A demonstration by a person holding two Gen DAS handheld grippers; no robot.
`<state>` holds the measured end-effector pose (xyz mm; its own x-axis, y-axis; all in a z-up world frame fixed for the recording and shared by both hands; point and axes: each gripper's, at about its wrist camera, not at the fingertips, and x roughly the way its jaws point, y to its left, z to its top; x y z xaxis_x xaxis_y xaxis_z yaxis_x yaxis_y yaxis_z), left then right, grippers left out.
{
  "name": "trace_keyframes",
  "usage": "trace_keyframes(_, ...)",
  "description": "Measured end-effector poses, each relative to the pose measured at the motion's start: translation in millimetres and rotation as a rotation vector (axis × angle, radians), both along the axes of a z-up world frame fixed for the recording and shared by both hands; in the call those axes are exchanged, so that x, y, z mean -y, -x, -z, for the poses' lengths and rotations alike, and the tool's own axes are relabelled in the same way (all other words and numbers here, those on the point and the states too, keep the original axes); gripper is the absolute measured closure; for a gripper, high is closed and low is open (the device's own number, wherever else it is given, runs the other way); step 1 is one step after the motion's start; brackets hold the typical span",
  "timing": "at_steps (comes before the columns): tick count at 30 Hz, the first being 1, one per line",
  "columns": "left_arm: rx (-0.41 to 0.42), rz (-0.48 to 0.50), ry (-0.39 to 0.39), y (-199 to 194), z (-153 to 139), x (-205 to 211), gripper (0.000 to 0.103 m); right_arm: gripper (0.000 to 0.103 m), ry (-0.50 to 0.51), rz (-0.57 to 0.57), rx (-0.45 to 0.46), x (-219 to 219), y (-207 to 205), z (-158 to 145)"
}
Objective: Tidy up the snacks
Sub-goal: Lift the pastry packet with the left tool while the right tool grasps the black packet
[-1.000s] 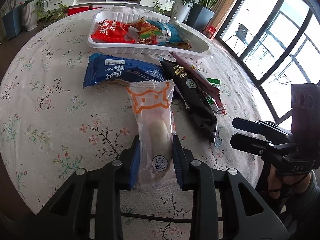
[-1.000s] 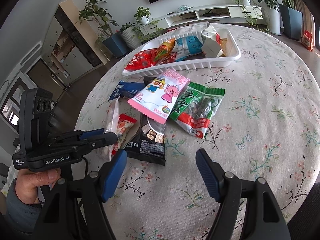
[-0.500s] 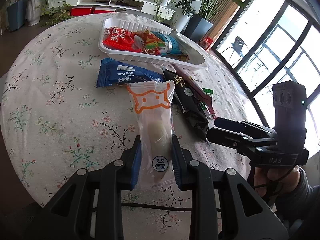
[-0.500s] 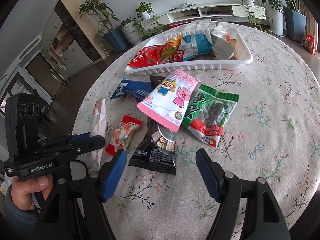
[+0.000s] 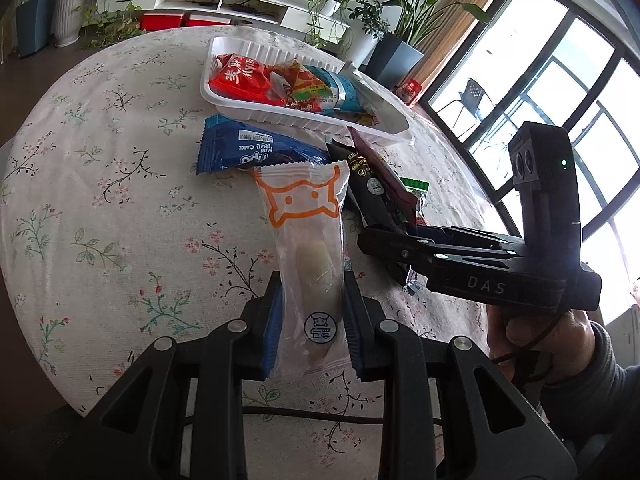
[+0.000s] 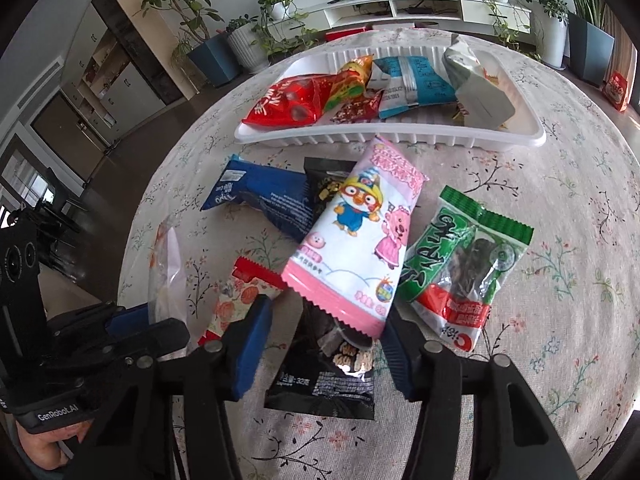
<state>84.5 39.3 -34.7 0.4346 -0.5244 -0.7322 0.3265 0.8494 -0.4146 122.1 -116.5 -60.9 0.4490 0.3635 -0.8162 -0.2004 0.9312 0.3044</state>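
Observation:
My left gripper (image 5: 310, 330) is shut on a clear snack packet with an orange cat face (image 5: 308, 236), held above the table; it shows at the left of the right wrist view (image 6: 164, 268). My right gripper (image 6: 324, 344) is open, its fingers either side of a black snack bag (image 6: 328, 372) that lies partly under a pink cartoon packet (image 6: 360, 240). A white tray (image 6: 520, 132) with several snacks stands at the far side. A blue roll cake packet (image 5: 248, 152), a green seaweed packet (image 6: 464, 264) and a red-topped small packet (image 6: 240, 292) lie loose on the table.
The round table has a floral cloth (image 5: 100, 200). Its near edge is close under both grippers. Potted plants (image 6: 280, 8), a low white shelf and large windows (image 5: 560, 100) surround the table.
My right gripper has moved forward and down until its open fingers straddle the black bag. My left gripper has drawn back and up, still holding the cat-face packet.

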Motion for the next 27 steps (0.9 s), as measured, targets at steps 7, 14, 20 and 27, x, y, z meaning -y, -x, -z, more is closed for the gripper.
trace_keyframes(7,-0.005,0.004,-0.002,0,1,2,0.078,0.07,0.049,-0.019,0.004,2,3,2)
trace_keyframes(14,-0.008,0.01,0.011,-2,2,2,0.078,0.078,-0.031,-0.047,-0.029,5,19,0)
trace_keyframes(20,-0.012,0.013,0.029,-2,2,0,0.078,0.079,-0.136,-0.062,-0.075,15,36,0)
trace_keyframes(27,-0.012,0.016,0.048,0,-1,0,0.078,0.079,-0.246,-0.053,-0.085,31,50,-6)
